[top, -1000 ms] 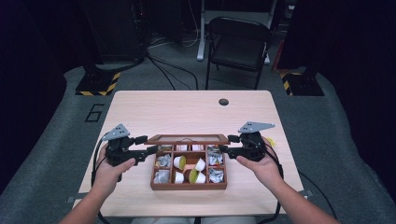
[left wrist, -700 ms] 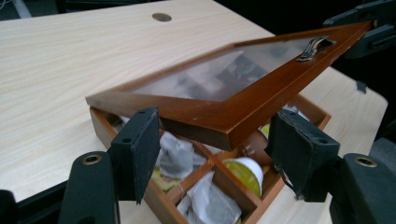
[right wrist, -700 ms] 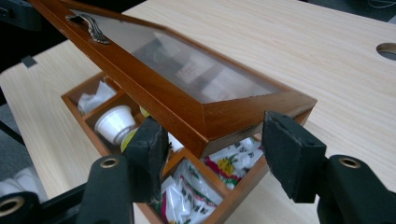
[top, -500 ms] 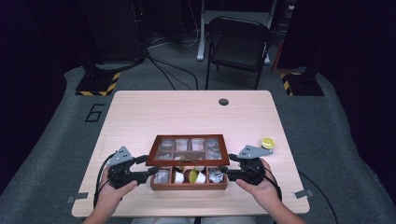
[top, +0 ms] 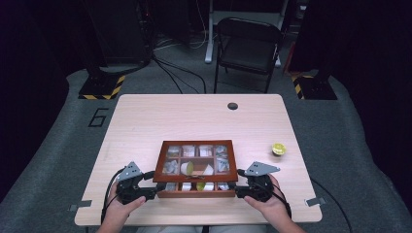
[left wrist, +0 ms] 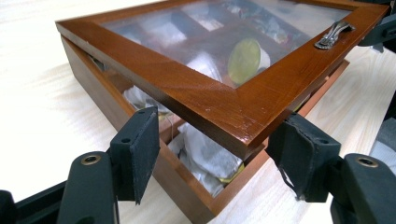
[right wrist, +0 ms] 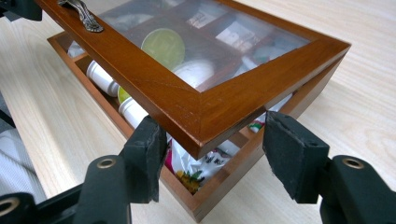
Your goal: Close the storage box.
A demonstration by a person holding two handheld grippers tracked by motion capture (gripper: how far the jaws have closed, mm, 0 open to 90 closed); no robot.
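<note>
A brown wooden box (top: 197,194) with a glass lid (top: 197,162) stands near the table's front edge. Its compartments hold sachets and small white pods, one with a yellow-green top (right wrist: 163,44). The lid is tilted, its front edge a little above the box. My left gripper (top: 153,187) is open, with the lid's front left corner (left wrist: 233,126) between its jaws. At the front right corner (right wrist: 201,121), my right gripper (top: 239,189) is open the same way. A metal handle (left wrist: 334,33) sits on the lid's front rail.
A small yellow round thing (top: 279,148) lies on the table to the right of the box. A dark cable hole (top: 232,106) marks the far side of the table. A black folding chair (top: 248,43) stands behind the table.
The lid has come down from steeply raised to nearly flat over the box. Both hands and grippers have drawn back toward the table's front edge with it.
</note>
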